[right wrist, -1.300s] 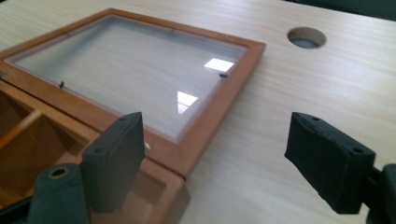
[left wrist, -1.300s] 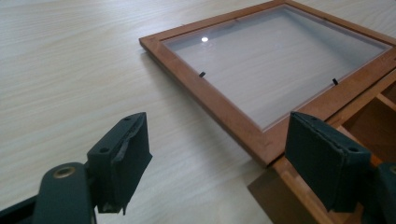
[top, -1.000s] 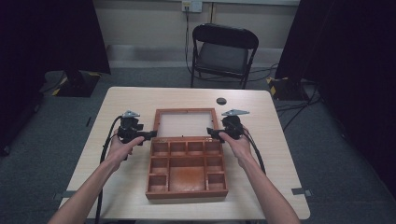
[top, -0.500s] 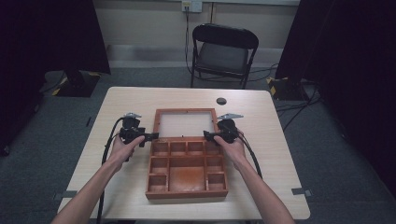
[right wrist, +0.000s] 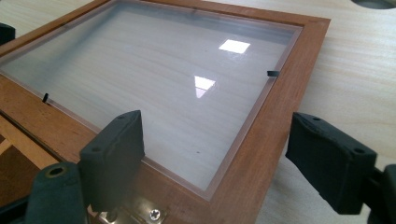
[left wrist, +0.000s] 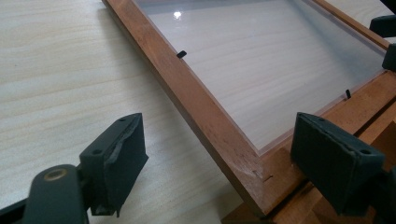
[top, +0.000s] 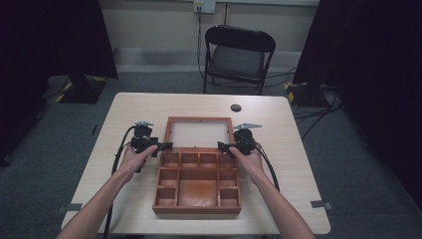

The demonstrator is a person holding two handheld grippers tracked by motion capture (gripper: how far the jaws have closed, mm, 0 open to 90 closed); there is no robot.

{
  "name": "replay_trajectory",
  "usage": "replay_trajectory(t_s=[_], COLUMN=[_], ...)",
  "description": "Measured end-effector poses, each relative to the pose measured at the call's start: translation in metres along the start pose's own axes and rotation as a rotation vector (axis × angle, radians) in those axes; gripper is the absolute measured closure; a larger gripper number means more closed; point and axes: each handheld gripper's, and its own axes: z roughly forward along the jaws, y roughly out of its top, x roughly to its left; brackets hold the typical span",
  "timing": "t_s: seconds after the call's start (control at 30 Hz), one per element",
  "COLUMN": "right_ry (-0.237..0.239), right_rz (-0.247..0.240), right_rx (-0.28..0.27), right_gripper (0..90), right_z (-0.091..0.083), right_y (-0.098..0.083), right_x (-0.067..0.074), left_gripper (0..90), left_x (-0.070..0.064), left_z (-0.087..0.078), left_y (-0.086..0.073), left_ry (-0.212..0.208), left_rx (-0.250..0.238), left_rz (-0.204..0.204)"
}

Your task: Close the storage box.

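Note:
A brown wooden box [top: 196,209] with several compartments lies open on the table. Its glass-paned lid [top: 199,119] lies flat behind it, joined by a hinge [right wrist: 140,215]. My left gripper [top: 168,146] is open, and in the left gripper view [left wrist: 224,154] its jaws straddle the lid's left rail [left wrist: 196,102] near the hinge corner without touching it. My right gripper [top: 220,146] is open too. In the right gripper view [right wrist: 222,154] its jaws stand either side of the lid's right rail [right wrist: 275,107].
A small black round object [top: 236,107] lies on the table beyond the lid. A black folding chair [top: 239,55] stands behind the table's far edge. Cables trail from both grippers along my forearms. Bare tabletop [top: 298,149] lies on both sides of the box.
Both grippers have closed in on the lid's hinge-side corners, the right one moving nearer to me. The box and lid have not moved.

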Motion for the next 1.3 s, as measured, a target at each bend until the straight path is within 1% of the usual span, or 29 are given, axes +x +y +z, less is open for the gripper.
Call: replay_trajectory(t_s=[0.03,0.07,0.13,0.2,0.27,0.3,0.33,0.43,0.47,0.5,0.57,0.63,0.67,0.7,0.77,0.87,1.0,1.07,1.13,1.23,1.3], right_ry=[0.010,0.017,0.020,0.027,0.045,0.052,0.065,0.083,0.091,0.107,0.142,0.197,0.206,0.201,0.199,0.197,0.190,0.180,0.170,0.159,0.159], right_rz=[0.010,0.018,0.024,0.028,0.045,0.060,0.076,0.090,0.104,0.111,0.158,0.201,0.213,0.203,0.206,0.207,0.202,0.197,0.184,0.171,0.161], right_rx=[0.000,0.002,0.006,0.007,0.006,0.004,0.006,0.006,0.011,0.010,0.023,0.035,0.040,0.039,0.052,0.051,0.035,0.025,0.014,0.003,-0.005], right_gripper=[17.7,17.5,17.4,16.8,15.5,15.1,14.5,12.7,12.3,11.8,12.1,12.1,12.5,12.0,12.5,13.0,13.8,13.8,13.8,14.2,15.1], right_z=[0.001,0.001,0.001,0.002,0.003,0.004,0.005,0.007,0.007,0.009,0.011,0.014,0.016,0.016,0.016,0.016,0.015,0.014,0.014,0.013,0.012], right_y=[0.000,0.000,0.000,0.000,-0.001,-0.002,-0.002,-0.003,-0.003,-0.003,-0.005,-0.006,-0.006,-0.006,-0.004,-0.004,-0.006,-0.006,-0.006,-0.005,-0.005], right_x=[-0.002,-0.003,-0.003,-0.004,-0.007,-0.009,-0.010,-0.013,-0.013,-0.016,-0.020,-0.022,-0.022,-0.020,-0.020,-0.020,-0.020,-0.019,-0.018,-0.017,-0.017], left_gripper=[15.6,13.6,10.9,11.0,10.9,10.9,10.9,10.9,11.0,10.9,10.9,10.9,10.9,10.9,10.9,10.9,10.9,10.9,10.9,10.9,11.4], left_x=[0.001,0.001,0.002,0.003,0.002,0.002,0.001,0.001,0.001,0.002,0.003,0.004,0.004,0.004,0.005,0.005,0.005,0.006,0.007,0.007,0.007], left_z=[0.001,0.003,0.003,0.003,0.003,0.003,0.003,0.003,0.003,0.003,0.004,0.004,0.004,0.004,0.004,0.004,0.004,0.005,0.004,0.004,0.005], left_y=[0.000,0.000,0.000,0.000,0.000,0.000,0.000,0.000,-0.001,-0.001,-0.001,-0.001,-0.001,-0.001,-0.001,-0.002,-0.002,-0.002,-0.003,-0.002,-0.002], left_ry=[-0.004,0.000,0.001,-0.003,0.000,0.003,0.004,0.010,0.007,0.004,-0.003,-0.011,-0.010,-0.011,-0.019,-0.019,-0.022,-0.027,-0.034,-0.038,-0.044], left_rx=[0.001,-0.002,-0.001,0.004,0.004,0.003,0.001,-0.006,-0.006,-0.006,-0.003,-0.004,-0.004,-0.003,-0.001,-0.002,-0.002,-0.007,-0.004,-0.005,-0.003], left_rz=[0.003,-0.006,-0.004,-0.005,-0.002,0.005,0.003,0.007,0.008,0.005,-0.005,-0.009,-0.013,-0.015,-0.020,-0.021,-0.021,-0.029,-0.022,-0.028,-0.037])
